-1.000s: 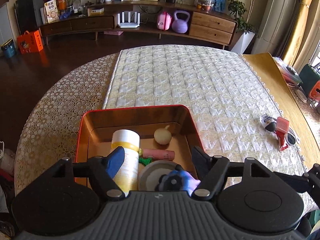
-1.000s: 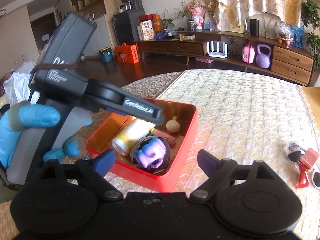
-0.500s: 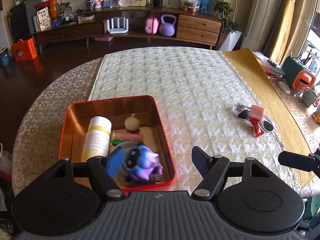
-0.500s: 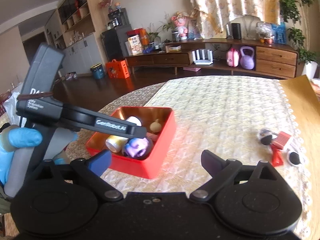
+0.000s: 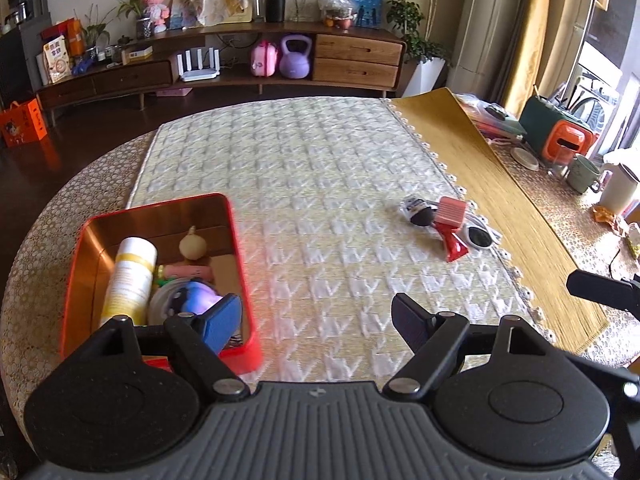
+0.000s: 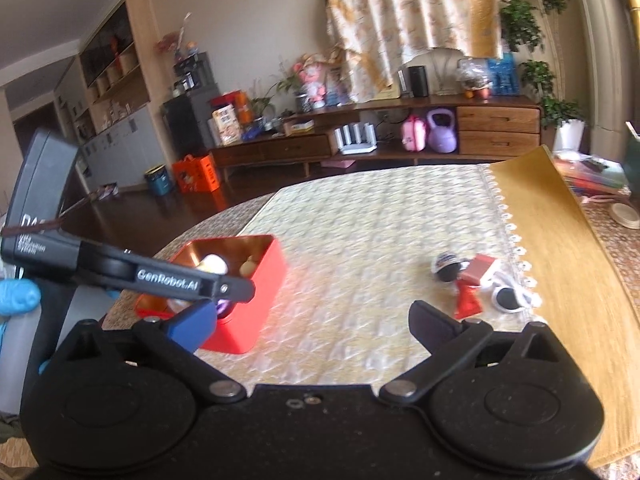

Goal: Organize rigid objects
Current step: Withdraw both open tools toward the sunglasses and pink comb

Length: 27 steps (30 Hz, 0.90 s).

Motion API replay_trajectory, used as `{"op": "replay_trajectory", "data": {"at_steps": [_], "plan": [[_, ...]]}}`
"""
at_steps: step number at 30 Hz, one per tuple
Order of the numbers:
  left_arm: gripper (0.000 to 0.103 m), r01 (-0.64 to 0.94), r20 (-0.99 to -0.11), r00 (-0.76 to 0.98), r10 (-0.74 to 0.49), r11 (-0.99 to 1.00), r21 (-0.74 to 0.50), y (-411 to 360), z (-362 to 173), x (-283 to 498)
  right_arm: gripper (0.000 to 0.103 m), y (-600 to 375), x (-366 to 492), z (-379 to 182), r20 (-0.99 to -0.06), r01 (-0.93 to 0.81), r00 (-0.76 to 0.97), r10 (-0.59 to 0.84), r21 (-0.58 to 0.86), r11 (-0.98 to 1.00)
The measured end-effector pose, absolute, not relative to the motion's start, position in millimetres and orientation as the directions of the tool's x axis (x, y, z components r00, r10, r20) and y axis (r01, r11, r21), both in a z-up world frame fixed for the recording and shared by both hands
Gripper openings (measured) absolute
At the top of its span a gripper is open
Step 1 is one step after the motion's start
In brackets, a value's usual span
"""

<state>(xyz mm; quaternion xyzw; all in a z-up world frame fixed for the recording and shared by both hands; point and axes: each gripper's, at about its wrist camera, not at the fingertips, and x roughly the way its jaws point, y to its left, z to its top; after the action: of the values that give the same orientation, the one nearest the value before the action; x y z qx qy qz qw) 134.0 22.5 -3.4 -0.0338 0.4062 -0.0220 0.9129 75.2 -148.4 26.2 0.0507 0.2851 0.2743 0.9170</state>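
A red tin box [image 5: 239, 240] [image 6: 267, 280] stands at the table's left. In it lie a white and yellow bottle [image 5: 130, 280], a cream bulb-shaped piece [image 5: 193, 245], a pink stick [image 5: 188, 271] and a purple toy [image 5: 196, 298] on a grey disc. On the cloth to the right lie a dark round object [image 5: 419, 213] [image 6: 447, 268], a red comb [image 5: 452, 227] [image 6: 472, 284] and white sunglasses [image 5: 480, 235] [image 6: 506, 296]. My left gripper [image 5: 318, 320] is open and empty, to the right of the box's near corner. My right gripper [image 6: 314, 320] is open and empty above the cloth.
A yellow runner [image 5: 480, 168] covers the table's right side. Beyond it stand a green mug [image 5: 584, 174], an orange and green appliance [image 5: 558, 138] and a white cup [image 5: 620, 188]. The left gripper's body [image 6: 132, 272] crosses the right wrist view in front of the box.
Both grippers have pulled back from the box and swung right. The purple toy stays in the box. The comb, sunglasses and dark object have come closer to centre in both views.
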Motion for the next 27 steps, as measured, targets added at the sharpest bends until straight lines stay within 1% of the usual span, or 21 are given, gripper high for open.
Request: {"op": "replay_trajectory", "data": {"at_steps": [4, 12, 15, 16, 18, 27], "plan": [[0.083, 0.044, -0.73, 0.678, -0.088, 0.996, -0.079, 5, -2, 135, 0.103, -167, 77, 23, -0.485, -0.448, 0.707, 0.515, 0.256, 0.856], [0.085, 0.105, -0.722, 0.674, -0.158, 0.987, -0.118, -22, -6, 149, 0.103, -196, 85, 17, -0.484, -0.418, 0.727, 0.486, 0.25, 0.874], [0.091, 0.118, -0.728, 0.663, -0.176, 0.984, -0.13, -31, -12, 156, 0.103, -208, 90, 14, -0.488, -0.402, 0.734, 0.472, 0.248, 0.881], [0.096, 0.119, -0.727, 0.664, -0.175, 0.985, -0.128, -34, -13, 159, 0.103, -211, 92, 13, -0.489, -0.397, 0.737, 0.467, 0.247, 0.884], [0.102, 0.114, -0.725, 0.668, -0.166, 0.986, -0.12, -40, -15, 165, 0.103, -220, 98, 12, -0.491, -0.385, 0.743, 0.455, 0.242, 0.891], [0.102, 0.117, -0.71, 0.682, -0.173, 0.985, -0.127, -61, -29, 198, 0.103, -253, 127, -1, -0.514, -0.34, 0.767, 0.385, 0.183, 0.922]]}}
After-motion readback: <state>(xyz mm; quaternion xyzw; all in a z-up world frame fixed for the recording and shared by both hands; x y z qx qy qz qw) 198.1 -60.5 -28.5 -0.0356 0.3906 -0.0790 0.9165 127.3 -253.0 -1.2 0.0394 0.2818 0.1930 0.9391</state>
